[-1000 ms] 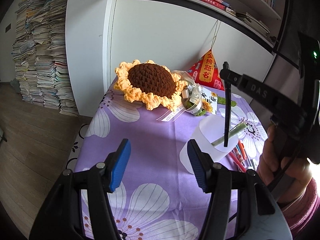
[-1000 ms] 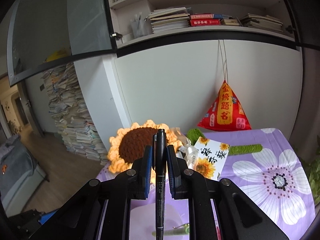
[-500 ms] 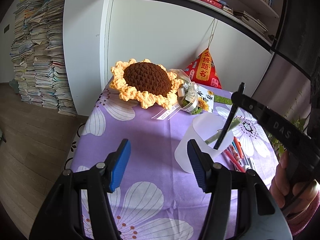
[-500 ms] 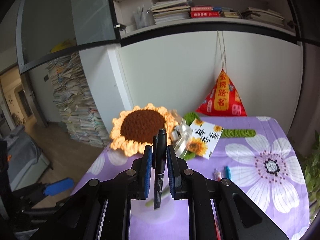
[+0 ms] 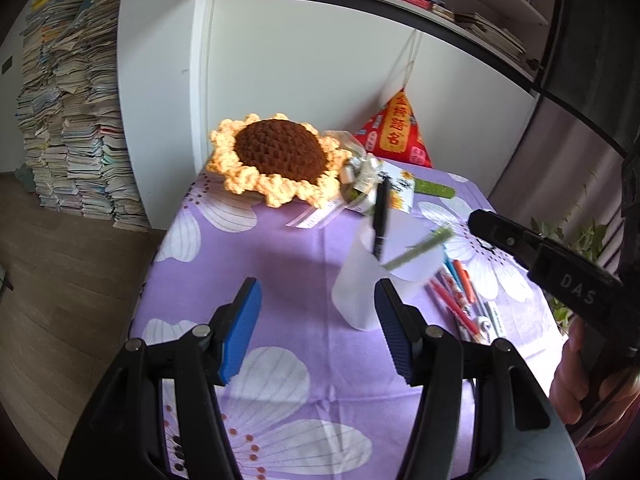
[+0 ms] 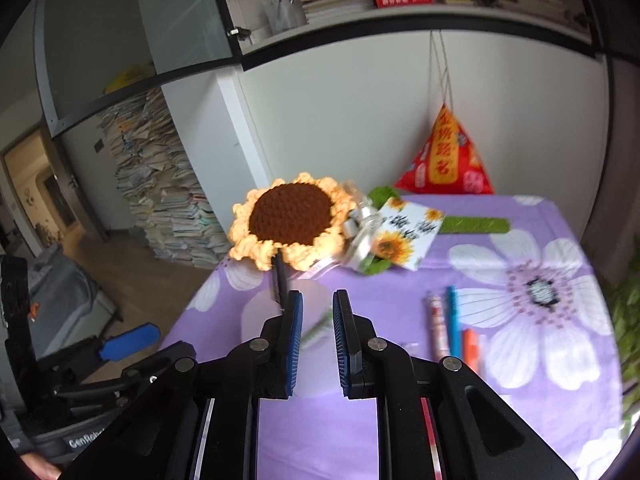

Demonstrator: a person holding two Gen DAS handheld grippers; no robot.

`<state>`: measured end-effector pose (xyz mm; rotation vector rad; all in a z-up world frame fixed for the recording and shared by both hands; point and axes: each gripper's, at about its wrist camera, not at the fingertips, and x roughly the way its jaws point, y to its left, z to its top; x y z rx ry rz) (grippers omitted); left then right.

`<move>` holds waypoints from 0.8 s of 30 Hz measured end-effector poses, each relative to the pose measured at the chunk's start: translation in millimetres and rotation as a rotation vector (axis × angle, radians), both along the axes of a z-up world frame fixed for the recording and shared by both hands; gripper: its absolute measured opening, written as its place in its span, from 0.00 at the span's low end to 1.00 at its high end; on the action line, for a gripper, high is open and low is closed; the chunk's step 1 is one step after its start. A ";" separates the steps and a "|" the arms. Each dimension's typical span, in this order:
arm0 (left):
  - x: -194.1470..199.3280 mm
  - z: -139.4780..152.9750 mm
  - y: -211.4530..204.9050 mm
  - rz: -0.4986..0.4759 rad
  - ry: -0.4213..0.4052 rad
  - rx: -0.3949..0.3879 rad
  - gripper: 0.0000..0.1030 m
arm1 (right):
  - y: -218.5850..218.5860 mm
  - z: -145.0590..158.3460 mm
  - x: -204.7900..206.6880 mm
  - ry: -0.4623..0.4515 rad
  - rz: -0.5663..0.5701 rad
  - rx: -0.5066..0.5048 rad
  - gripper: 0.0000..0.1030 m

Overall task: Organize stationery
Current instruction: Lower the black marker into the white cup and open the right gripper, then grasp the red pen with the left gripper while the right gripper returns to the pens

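The black pen (image 5: pixel 380 216), freed by the parted, empty right gripper (image 6: pixel 316 316) (left gripper (image 5: pixel 316 320) half-open, empty), could tip the lightweight translucent cup (image 5: pixel 384 268) at centre frame.

My right gripper (image 5: pixel 576 280) bears the letters "DAS". My left gripper (image 6: pixel 88 442) reads "GenRob", cut off. The red pouch (image 5: pixel 396 132) behind the crochet sunflower (image 5: pixel 276 156) carries yellow-panel characters, "金榜题名".

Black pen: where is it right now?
In the left wrist view the black pen stands tilted in the translucent cup beside a green pen, in front of the crocheted sunflower, free of the right gripper.
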<state>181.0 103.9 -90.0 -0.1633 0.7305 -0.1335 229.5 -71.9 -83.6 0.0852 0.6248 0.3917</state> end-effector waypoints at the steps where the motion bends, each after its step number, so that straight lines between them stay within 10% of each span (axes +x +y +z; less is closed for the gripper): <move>1: -0.8 0.4 -3.2 -0.011 0.002 -0.003 0.55 | -3.9 1.9 -2.2 -0.001 -0.004 -0.013 0.15; 15: 11.5 -18.1 -103.2 -0.208 0.112 -0.004 0.43 | -119.7 -23.1 -32.7 0.132 -0.160 -0.064 0.16; 24: 54.6 -52.7 -147.3 -0.143 0.196 0.055 0.39 | -149.8 -50.0 -26.3 0.231 -0.170 -0.027 0.16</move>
